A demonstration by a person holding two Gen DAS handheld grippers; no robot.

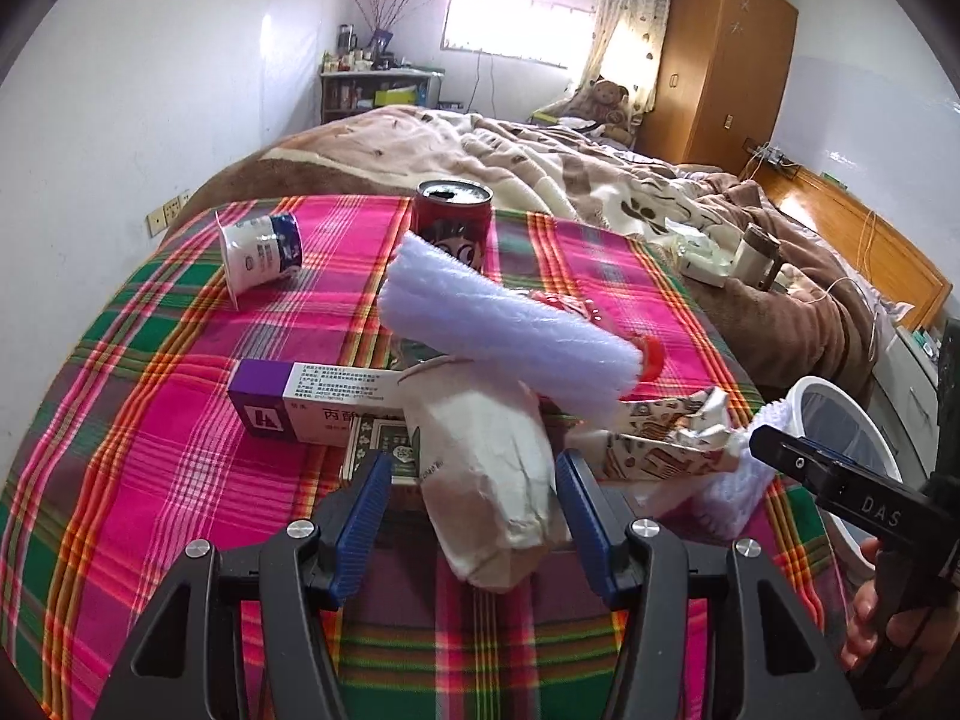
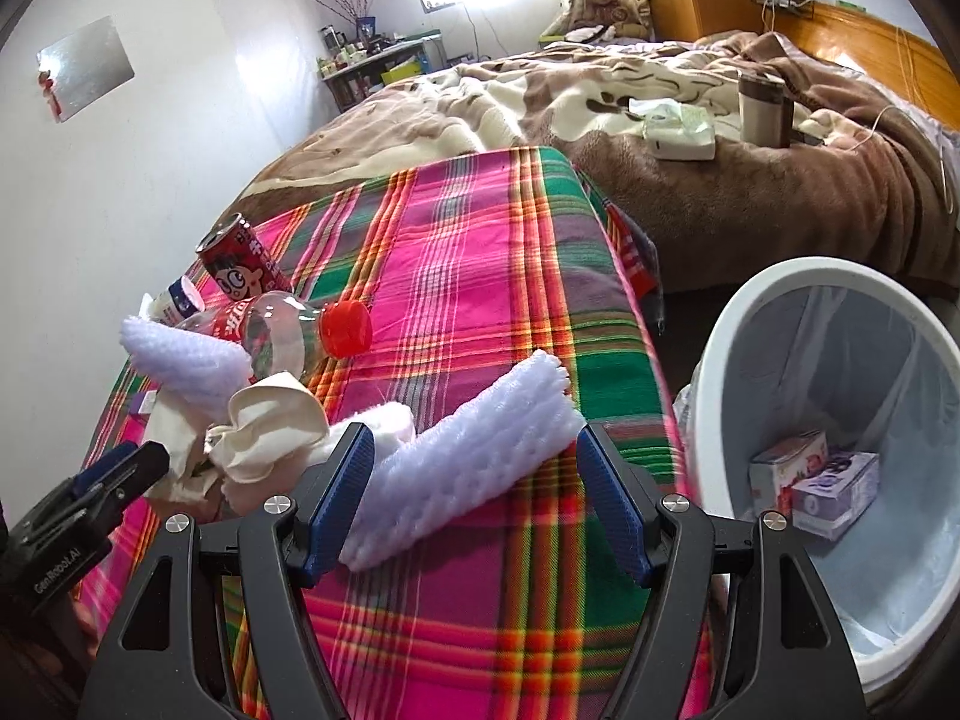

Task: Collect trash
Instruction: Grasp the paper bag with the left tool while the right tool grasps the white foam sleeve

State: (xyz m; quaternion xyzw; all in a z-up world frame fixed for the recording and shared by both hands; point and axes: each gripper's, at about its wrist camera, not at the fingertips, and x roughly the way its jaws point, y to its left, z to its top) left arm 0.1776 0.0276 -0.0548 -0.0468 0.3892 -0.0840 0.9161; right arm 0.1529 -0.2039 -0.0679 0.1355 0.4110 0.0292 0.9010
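Observation:
Trash lies on a plaid cloth (image 1: 150, 420). My left gripper (image 1: 471, 495) is open, its jaws on either side of a crushed paper cup (image 1: 486, 468). Behind the cup lie a purple-and-white box (image 1: 312, 399), a white foam roll (image 1: 510, 330), a red can (image 1: 451, 222) and a yogurt cup (image 1: 258, 249). My right gripper (image 2: 474, 480) is open around a second white foam roll (image 2: 468, 459), not touching it. A clear bottle with a red cap (image 2: 288, 330) lies beyond. A white bin (image 2: 750, 324) with small boxes (image 2: 834, 489) inside stands to the right.
A bed with a brown blanket (image 2: 720, 204) lies behind the table, with a tumbler (image 2: 762, 102) and a tissue pack (image 2: 678, 126) on it. A wooden wardrobe (image 1: 726, 60) stands at the back. Crumpled patterned paper (image 1: 672, 432) lies near the table's right edge.

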